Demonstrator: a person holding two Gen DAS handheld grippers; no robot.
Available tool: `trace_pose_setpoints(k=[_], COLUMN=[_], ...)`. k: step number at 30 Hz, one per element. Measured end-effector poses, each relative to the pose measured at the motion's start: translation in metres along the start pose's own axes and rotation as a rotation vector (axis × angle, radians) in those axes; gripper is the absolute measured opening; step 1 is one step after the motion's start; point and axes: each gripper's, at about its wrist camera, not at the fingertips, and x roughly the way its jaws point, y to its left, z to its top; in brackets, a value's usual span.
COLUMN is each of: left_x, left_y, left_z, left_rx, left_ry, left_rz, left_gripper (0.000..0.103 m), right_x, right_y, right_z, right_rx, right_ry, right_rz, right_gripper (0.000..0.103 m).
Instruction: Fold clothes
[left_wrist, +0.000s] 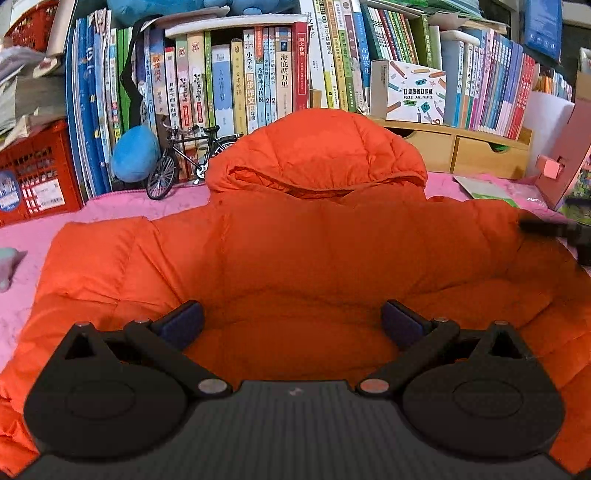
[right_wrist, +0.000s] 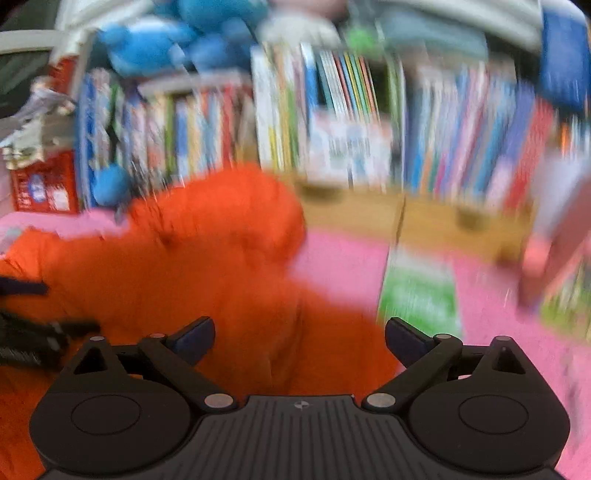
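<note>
jacket (left_wrist: 317, 243): orange hooded puffer, lying spread on the pink cover (left_wrist: 122, 206), hood toward the books (left_wrist: 236, 85), sleeves seemingly drawn in at the sides.
left gripper (left_wrist: 291, 319): released, jaws wide, low over the jacket's near middle, holding nothing.
right gripper (right_wrist: 299, 338): released too, over the jacket's right edge; this view is blurred.
step: a fold looks underway or about to be set; the pictures don't settle which.
next: any grasp needs a pinch on puffy cloth near an edge.
room: toy bicycle (left_wrist: 177, 162) left of the hood, green booklet (right_wrist: 417, 295) just right; open pink cover between.
</note>
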Motion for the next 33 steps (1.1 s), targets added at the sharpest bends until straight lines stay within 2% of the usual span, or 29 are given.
trace_pose_setpoints(k=[3, 5, 9, 10, 14, 18, 20, 21, 25, 33], left_x=[-0.001, -0.001, -0.002, -0.002, -0.002, -0.001, -0.001, -0.001, 0.0, -0.002], left_y=[0.003, 0.005, 0.006, 0.006, 0.006, 0.006, 0.006, 0.006, 0.007, 0.009], left_z=[0.0, 0.0, 0.0, 0.0, 0.001, 0.001, 0.001, 0.001, 0.001, 0.001], left_rx=[-0.02, -0.029, -0.038, -0.04, -0.043, -0.045, -0.046, -0.047, -0.049, -0.062], left_ry=[-0.001, -0.004, -0.008, -0.008, -0.008, -0.007, -0.006, -0.005, -0.004, -0.007], left_rz=[-0.023, -0.033, -0.045, -0.048, -0.052, -0.056, -0.058, -0.059, -0.064, -0.081], left_gripper=[0.103, 0.103, 0.103, 0.103, 0.103, 0.103, 0.103, 0.103, 0.103, 0.103], right_x=[0.011, 0.04, 0.099, 0.114, 0.169, 0.199, 0.207, 0.204, 0.167, -0.02], right_y=[0.018, 0.036, 0.073, 0.082, 0.11, 0.124, 0.121, 0.119, 0.115, 0.105], right_z=[0.034, 0.049, 0.073, 0.074, 0.069, 0.062, 0.069, 0.073, 0.093, 0.101], right_rx=[-0.153, -0.235, -0.385, -0.416, -0.518, -0.57, -0.513, -0.485, -0.444, -0.373], right_ry=[-0.054, -0.014, 0.078, 0.101, 0.235, 0.252, 0.229, 0.194, -0.008, -0.531], right_rz=[-0.007, 0.036, 0.128, 0.147, 0.178, 0.137, 0.065, 0.028, -0.084, -0.125], right_gripper=[0.099, 0.096, 0.057, 0.054, 0.054, 0.052, 0.014, 0.007, 0.006, 0.006])
